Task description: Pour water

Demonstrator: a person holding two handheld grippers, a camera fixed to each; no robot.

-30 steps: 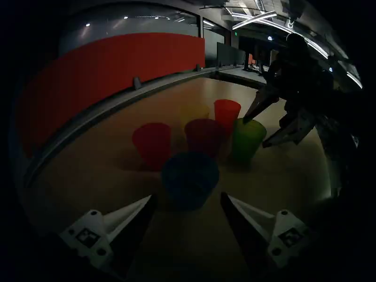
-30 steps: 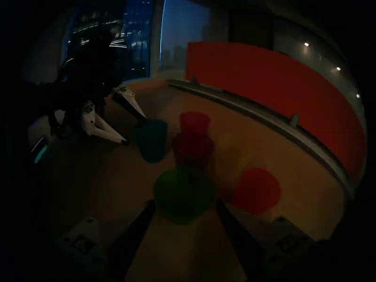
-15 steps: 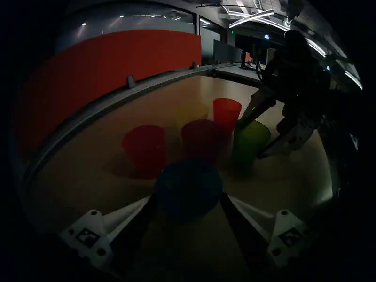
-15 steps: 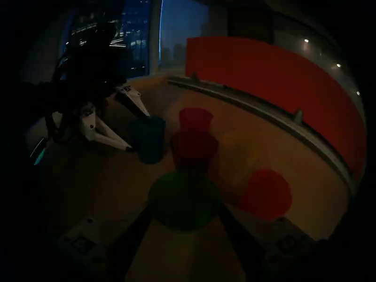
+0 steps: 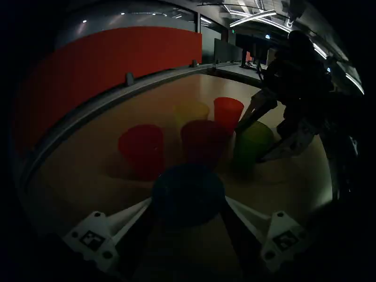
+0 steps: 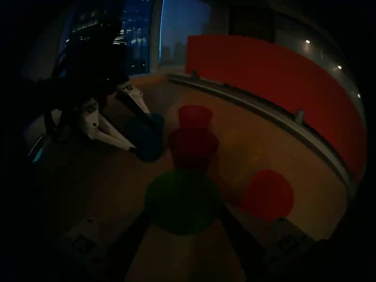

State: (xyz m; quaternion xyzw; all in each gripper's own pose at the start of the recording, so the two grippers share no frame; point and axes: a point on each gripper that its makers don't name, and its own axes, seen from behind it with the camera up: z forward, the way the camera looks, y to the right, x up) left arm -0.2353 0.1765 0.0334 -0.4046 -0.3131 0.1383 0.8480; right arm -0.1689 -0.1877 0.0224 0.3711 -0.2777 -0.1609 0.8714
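The room is dim. A blue cup (image 5: 188, 185) stands upright between the fingers of my left gripper (image 5: 188, 203), which is open, the fingers close beside the cup's sides. A green cup (image 6: 183, 197) stands the same way inside my open right gripper (image 6: 183, 214). The right gripper view shows the left gripper (image 6: 144, 133) straddling the blue cup (image 6: 149, 141). In the left gripper view, the right gripper (image 5: 249, 144) straddles the green cup (image 5: 253, 151). Whether either cup holds water is too dark to tell.
Between the two cups stand a dark red cup (image 5: 204, 141), a red cup (image 5: 141, 148), an orange-red cup (image 5: 228, 113) and a yellow cup (image 5: 190, 112) on the wooden table (image 5: 80, 188). A rail (image 5: 94, 110) and a red wall panel (image 5: 94, 61) border the table. A dark figure (image 5: 301, 66) holds the right gripper.
Both grippers have slid forward, so the blue cup and the green cup now sit deeper between their fingers. The cups have not moved.
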